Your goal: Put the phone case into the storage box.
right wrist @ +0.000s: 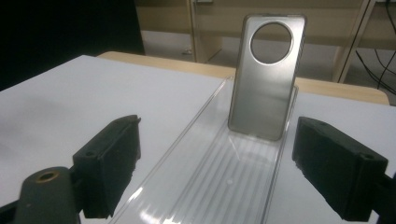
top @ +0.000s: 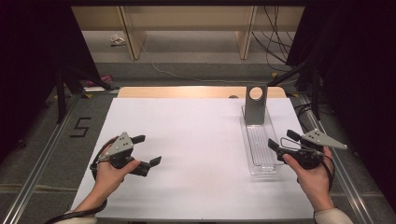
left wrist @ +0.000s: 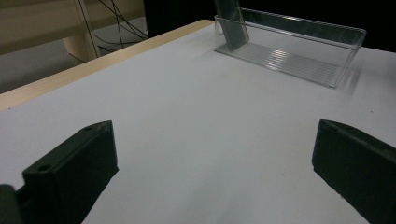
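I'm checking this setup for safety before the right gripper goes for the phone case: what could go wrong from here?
The phone case only leans upright at the far end of the clear tray, so a nudge from the open right gripper might topple it. The tray looks light; it could slide on the white table, since the left gripper is far off.

A white sheet (top: 187,149) is being seen covering a wooden tabletop (top: 187,92). Beyond it, pale wooden shelving (top: 135,28) is being observed, with black cables (top: 271,42) lying beside it and a "5" marking (top: 80,127) on the floor.
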`<state>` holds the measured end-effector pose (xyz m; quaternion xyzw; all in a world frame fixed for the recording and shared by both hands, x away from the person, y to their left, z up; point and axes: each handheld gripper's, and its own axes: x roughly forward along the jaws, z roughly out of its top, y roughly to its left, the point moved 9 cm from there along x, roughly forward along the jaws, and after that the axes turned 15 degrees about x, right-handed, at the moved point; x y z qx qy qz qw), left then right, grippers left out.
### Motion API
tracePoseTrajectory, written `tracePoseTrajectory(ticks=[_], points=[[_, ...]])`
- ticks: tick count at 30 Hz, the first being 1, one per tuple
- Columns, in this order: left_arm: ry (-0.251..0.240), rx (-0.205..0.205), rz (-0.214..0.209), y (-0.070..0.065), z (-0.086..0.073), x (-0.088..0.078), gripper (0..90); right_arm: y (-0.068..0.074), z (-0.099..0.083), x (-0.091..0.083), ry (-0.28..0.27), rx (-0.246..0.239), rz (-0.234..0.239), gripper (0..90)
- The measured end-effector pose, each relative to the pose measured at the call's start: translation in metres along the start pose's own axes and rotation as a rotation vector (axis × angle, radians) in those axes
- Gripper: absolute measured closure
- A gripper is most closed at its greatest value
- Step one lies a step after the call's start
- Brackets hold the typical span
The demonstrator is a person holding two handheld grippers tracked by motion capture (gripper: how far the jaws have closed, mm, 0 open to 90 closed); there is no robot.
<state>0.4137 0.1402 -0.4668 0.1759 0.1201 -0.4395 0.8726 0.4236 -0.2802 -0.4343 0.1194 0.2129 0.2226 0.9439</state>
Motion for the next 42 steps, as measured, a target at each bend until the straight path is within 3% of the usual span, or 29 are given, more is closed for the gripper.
tracePoseTrajectory(ticks=[19, 42], points=[[-0.003, -0.003, 0.004, 0.0, 0.0, -0.001, 0.0, -0.001, -0.019, -0.012, 0.02, 0.0, 0.001, 16.2], [0.0, -0.009, -0.002, 0.0, -0.001, 0.002, 0.0, -0.002, -0.019, -0.013, -0.005, -0.009, 0.009, 16.2]])
